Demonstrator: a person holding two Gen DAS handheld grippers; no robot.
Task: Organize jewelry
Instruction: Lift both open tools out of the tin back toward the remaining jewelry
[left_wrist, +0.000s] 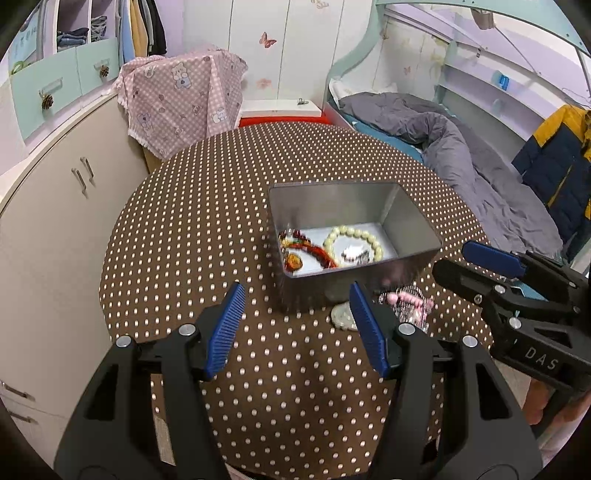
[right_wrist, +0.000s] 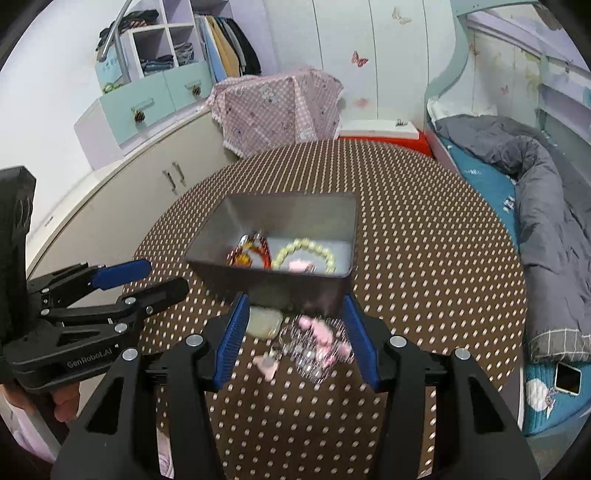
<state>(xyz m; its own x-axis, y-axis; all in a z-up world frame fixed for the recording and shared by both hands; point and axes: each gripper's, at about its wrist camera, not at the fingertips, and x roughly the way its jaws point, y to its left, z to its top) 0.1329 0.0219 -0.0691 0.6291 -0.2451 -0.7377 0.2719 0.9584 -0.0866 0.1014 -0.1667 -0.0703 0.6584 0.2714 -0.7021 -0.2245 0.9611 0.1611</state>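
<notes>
A metal tin (left_wrist: 402, 214) (right_wrist: 291, 212) stands on the round dotted table (left_wrist: 184, 229) (right_wrist: 424, 240). Inside lie a cream bead bracelet (left_wrist: 354, 240) (right_wrist: 306, 253), a red bead bracelet with an amber pendant (left_wrist: 314, 253) (right_wrist: 247, 254) and a small pink-white piece (left_wrist: 354, 252). In front of the tin lie a pale jade piece (left_wrist: 341, 315) (right_wrist: 263, 322), a pink and silver bracelet (left_wrist: 406, 301) (right_wrist: 321, 343) and a small pink clip (right_wrist: 269, 362). My left gripper (left_wrist: 295, 291) is open and empty, near the tin's front. My right gripper (right_wrist: 291, 301) is open, its fingers either side of the loose jewelry.
A cabinet (left_wrist: 55, 221) stands left of the table. A pink cloth-covered object (left_wrist: 181, 99) and a red and white box (left_wrist: 280, 110) sit behind it. A bed with a grey duvet (left_wrist: 461, 147) is to the right, with a phone (right_wrist: 567, 376) on it.
</notes>
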